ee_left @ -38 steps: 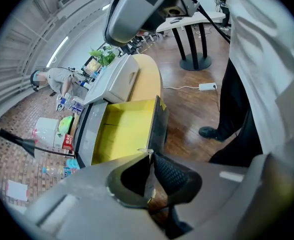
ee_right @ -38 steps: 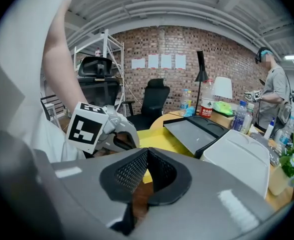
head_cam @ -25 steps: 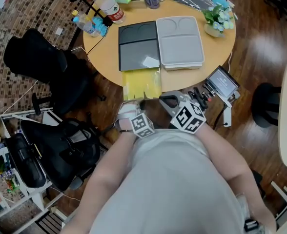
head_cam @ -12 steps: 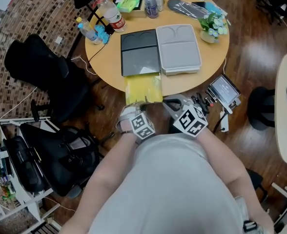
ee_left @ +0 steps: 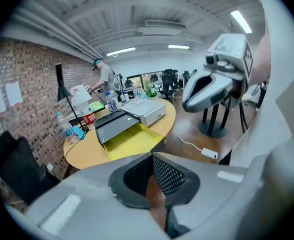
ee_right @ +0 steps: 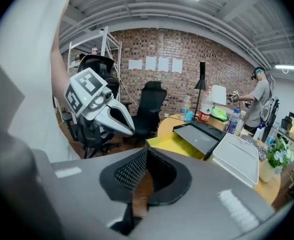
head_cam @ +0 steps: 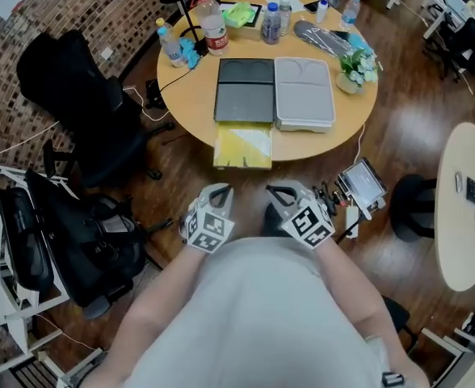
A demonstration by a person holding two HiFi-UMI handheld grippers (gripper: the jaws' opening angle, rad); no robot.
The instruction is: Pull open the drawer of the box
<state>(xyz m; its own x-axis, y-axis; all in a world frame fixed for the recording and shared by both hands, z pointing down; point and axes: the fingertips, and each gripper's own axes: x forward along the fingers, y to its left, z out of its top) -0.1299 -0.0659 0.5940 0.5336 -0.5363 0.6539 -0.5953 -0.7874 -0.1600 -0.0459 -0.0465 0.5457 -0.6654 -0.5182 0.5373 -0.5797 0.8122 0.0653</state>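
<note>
- Already the yellow plastic drawer [head_cam: 243, 146] stands drawn out of the flat dark grey box [head_cam: 244, 91], so I judge the pull done, or all but done.
- The box lies on the round wooden counter [head_cam: 189, 95], touching a light grey lidded box [head_cam: 304, 94] on its right. The drawer sticks out towards the person and reaches the near edge of the counter, perhaps just past it.
- The left tool [head_cam: 220, 191] hangs well apart from the counter, near the person's body. Its jaws have just been closing and now meet, with nothing between them.
- The right tool [head_cam: 276, 192] is just beside it, to the right, equally far from the drawer. Its jaws are together and hold nothing.
- Handling, as a judgement: the drawer looks like thin, stiff plastic, so it is probably light and smooth, and likely to slip in a loose pinch.
- The best hold looks to be the drawer's near front lip, pinched at the middle so that it slides straight and does not jam.
- The box looks light too and may creep over the counter with the drawer, so the other tool could press on its lid.
- Drawn much farther, the drawer might come out altogether and drop off the near edge.
</note>
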